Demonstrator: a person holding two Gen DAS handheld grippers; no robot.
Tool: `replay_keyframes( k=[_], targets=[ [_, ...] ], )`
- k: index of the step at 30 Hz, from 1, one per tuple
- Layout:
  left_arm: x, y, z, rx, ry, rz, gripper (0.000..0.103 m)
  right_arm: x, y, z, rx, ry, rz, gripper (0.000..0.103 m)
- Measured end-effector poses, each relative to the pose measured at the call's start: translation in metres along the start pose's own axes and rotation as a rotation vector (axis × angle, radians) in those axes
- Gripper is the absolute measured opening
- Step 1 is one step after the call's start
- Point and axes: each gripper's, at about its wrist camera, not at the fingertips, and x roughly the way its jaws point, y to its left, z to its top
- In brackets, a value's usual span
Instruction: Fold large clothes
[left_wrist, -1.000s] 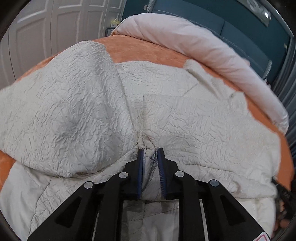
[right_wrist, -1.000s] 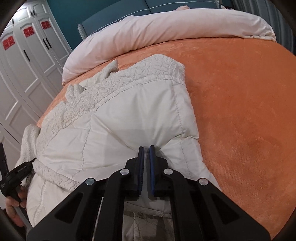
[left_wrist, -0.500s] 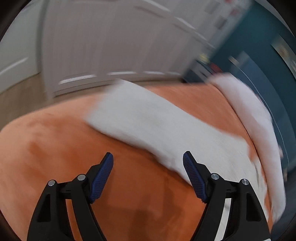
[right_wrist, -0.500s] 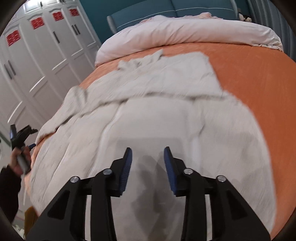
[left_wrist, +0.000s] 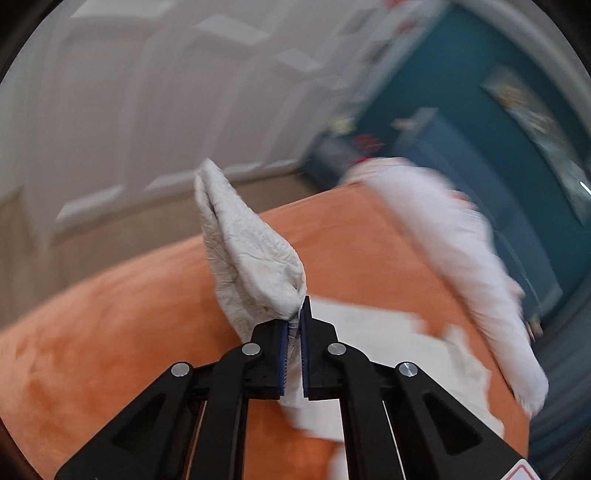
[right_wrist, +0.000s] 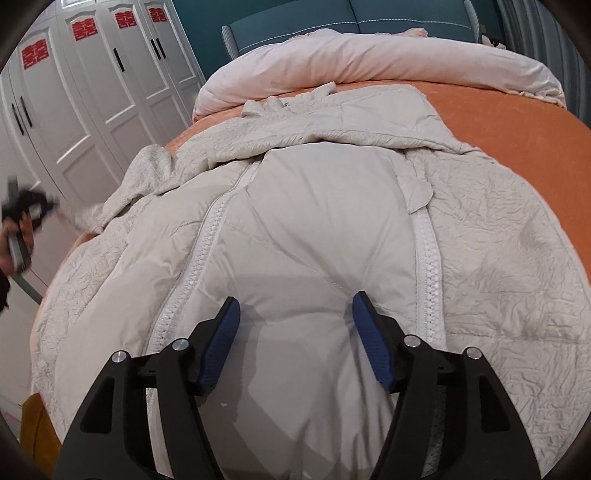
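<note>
Both claws let go of coat hem; left reclamped on sleeve | left claw (left_wrist: 294, 325) clamped on sleeve (left_wrist: 251, 258), lifted over bed's left edge | right claw (right_wrist: 295, 332) apart above coat (right_wrist: 314, 229), spread across bed (right_wrist: 517, 122) | risk: thin pinch, sleeve slips mid-fold

Left claw (left_wrist: 294, 325) pinched tight on cloth, right claw (right_wrist: 295, 314) spread wide, holding nothing.
</note>
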Motion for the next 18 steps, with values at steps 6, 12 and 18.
replay_keyframes(
  k=[6, 12, 18],
  targets=[
    [-0.048, -0.209, -0.044, 0.291, -0.014, -0.345, 0.002, -0.001, -0.002, -0.001, 0.011, -0.011, 0.025, 0.064],
    [-0.022, -0.339, -0.184, 0.442, 0.249, -0.469, 0.033, -0.003, -0.004, 0.000, 0.024, -0.016, 0.068, 0.069],
    [0.018, -0.323, -0.273, 0.501, 0.412, -0.360, 0.050, -0.005, -0.006, 0.000, 0.036, -0.023, 0.111, 0.074]
  ],
)
